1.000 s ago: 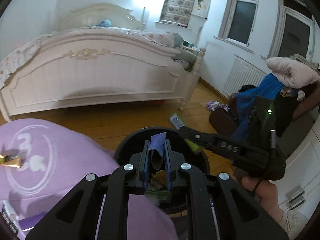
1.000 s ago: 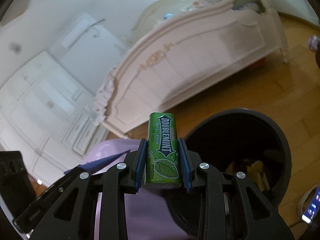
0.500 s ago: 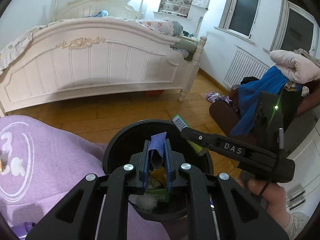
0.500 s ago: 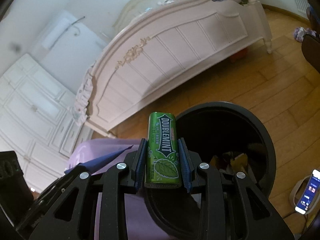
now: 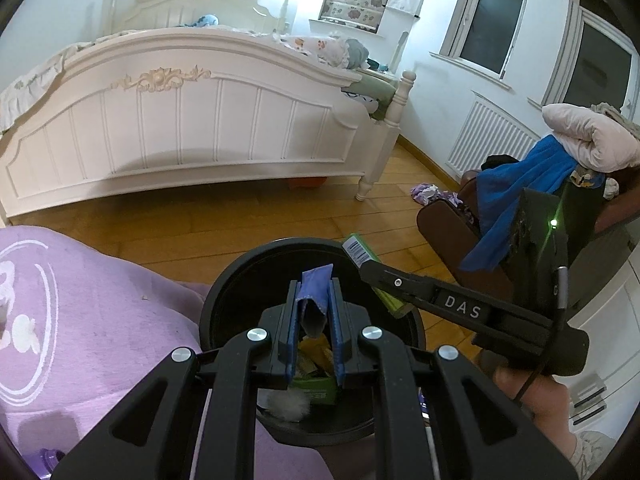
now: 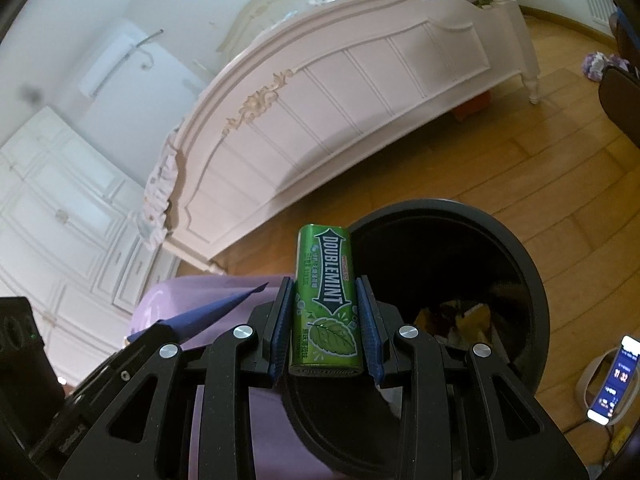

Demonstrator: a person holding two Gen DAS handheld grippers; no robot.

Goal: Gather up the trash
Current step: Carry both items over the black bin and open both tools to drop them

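My left gripper [image 5: 314, 292] is shut on a dark blue wrapper [image 5: 314, 292] and hangs over the open black trash bin [image 5: 240, 276], which holds yellow and green packets and white fluff. My right gripper [image 6: 325, 280] is shut on a green Doublemint gum pack [image 6: 325, 296] held upright over the bin's [image 6: 520, 248] left rim. In the left wrist view the right gripper [image 5: 362, 262] reaches in from the right with the gum pack [image 5: 360, 250] over the bin's far right rim. In the right wrist view the blue wrapper [image 6: 216, 310] pokes in from the left.
The bin stands on a wooden floor against a purple cushion [image 5: 80, 300]. A white bed [image 5: 180, 128] stands behind. A chair piled with blue and pink clothes [image 5: 540, 176] is at the right. A lit phone [image 6: 616, 380] lies on the floor right of the bin.
Both grippers have moved closer over the bin, which now fills more of each view. Both still hold their items.
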